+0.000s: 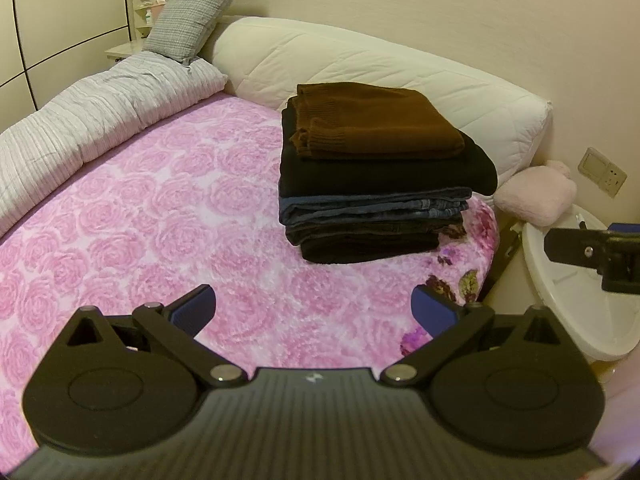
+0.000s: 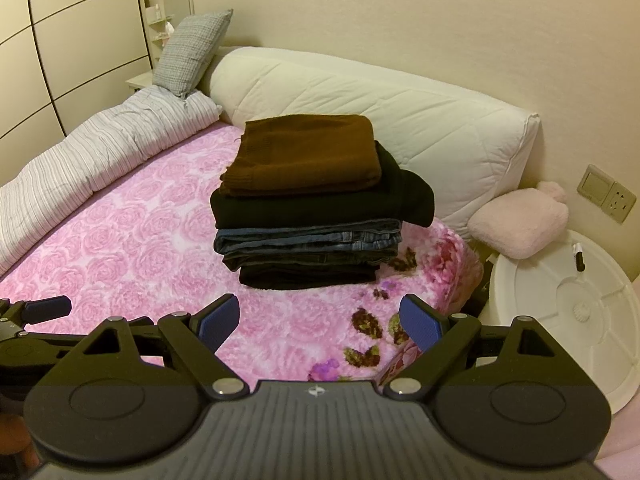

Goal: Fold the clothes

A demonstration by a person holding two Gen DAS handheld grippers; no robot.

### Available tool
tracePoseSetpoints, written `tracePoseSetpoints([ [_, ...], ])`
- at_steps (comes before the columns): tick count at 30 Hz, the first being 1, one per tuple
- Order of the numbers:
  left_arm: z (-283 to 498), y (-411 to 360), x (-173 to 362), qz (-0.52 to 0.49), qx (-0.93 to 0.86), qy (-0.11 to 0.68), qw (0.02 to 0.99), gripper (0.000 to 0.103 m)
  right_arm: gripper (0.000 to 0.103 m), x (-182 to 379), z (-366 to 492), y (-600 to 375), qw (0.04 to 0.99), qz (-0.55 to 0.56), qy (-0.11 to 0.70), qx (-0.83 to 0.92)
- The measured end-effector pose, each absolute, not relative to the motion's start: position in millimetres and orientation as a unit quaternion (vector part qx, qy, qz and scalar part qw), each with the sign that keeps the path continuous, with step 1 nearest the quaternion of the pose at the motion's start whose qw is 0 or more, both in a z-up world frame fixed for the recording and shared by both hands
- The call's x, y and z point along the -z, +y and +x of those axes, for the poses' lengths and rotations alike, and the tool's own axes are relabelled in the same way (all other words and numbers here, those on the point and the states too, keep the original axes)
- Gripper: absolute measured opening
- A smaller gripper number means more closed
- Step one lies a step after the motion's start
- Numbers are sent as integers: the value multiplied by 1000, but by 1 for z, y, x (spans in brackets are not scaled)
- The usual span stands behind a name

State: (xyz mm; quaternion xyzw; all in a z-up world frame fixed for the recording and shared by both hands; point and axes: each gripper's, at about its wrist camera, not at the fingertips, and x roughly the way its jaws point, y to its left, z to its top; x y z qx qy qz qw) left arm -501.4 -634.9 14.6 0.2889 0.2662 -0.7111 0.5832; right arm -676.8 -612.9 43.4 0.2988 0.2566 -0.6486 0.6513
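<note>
Folded stack done on bed — both grippers empty, wide open.

Left gripper (image 1: 314,312) & right gripper (image 2: 320,322) hover over the pink blanket (image 1: 140,216), blue pads spread far apart, nothing between them. Clothes stack (image 2: 316,204) sits at 12 o'clock from the right gripper, approx 1 o'clock from the left — brown sweater (image 2: 304,154) on top, black top under it, jeans (image 2: 308,240) below, dark layer at bottom. White cushion (image 2: 400,112) behind the stack; white tub (image 2: 560,300) at 3 o'clock, off the bed.

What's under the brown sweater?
Under the brown sweater lie a black garment, jeans, then more dark clothes. How many are at the bottom is hidden.
</note>
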Motion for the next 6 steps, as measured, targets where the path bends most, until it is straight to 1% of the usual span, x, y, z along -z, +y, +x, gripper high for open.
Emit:
tracePoseSetpoints([
  [6,-499,-634,-17,271,716,264,587,103,89,-43,-676,-613,651,299,258,648],
])
